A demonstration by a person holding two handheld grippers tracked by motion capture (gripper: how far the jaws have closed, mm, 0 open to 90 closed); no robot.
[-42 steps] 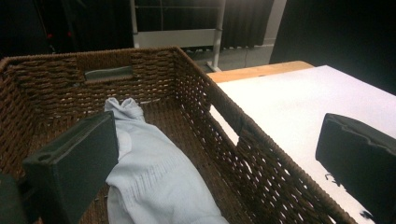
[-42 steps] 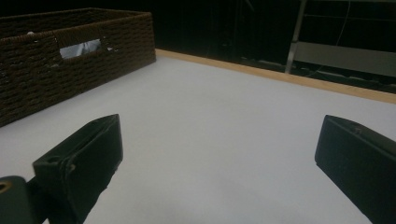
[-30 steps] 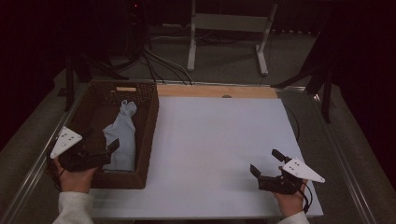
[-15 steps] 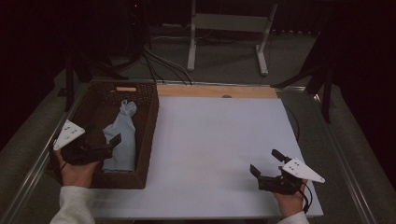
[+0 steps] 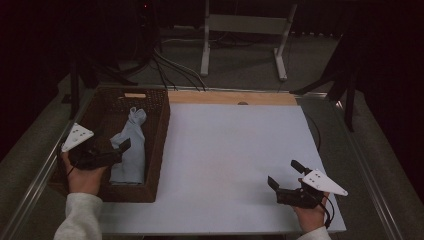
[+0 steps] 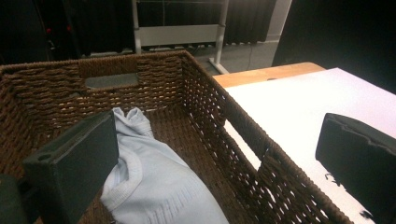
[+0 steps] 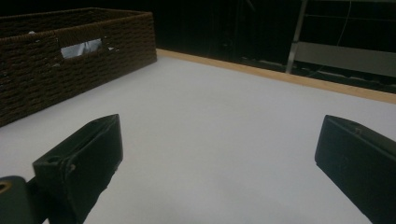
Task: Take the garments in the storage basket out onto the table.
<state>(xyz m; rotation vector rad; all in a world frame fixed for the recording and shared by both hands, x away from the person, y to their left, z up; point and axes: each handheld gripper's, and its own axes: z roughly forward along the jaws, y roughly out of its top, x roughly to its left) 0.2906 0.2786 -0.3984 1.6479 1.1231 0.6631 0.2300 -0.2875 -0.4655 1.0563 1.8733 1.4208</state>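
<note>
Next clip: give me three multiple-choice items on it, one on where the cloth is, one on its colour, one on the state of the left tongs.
1. Where does the cloth lie?
A. inside the basket
B. on the white table top
C. on the floor

2. What colour is the cloth?
A. red
B. pale blue
C. black

3. How do the left tongs stand?
A. shut on the cloth
B. shut on the basket rim
C. open, over the basket

Answers:
1 A, the woven walls surround it in the high view.
2 B, the left gripper view shows pale blue fabric.
3 C, the left gripper view shows its jaws wide apart, gripping nothing.
</note>
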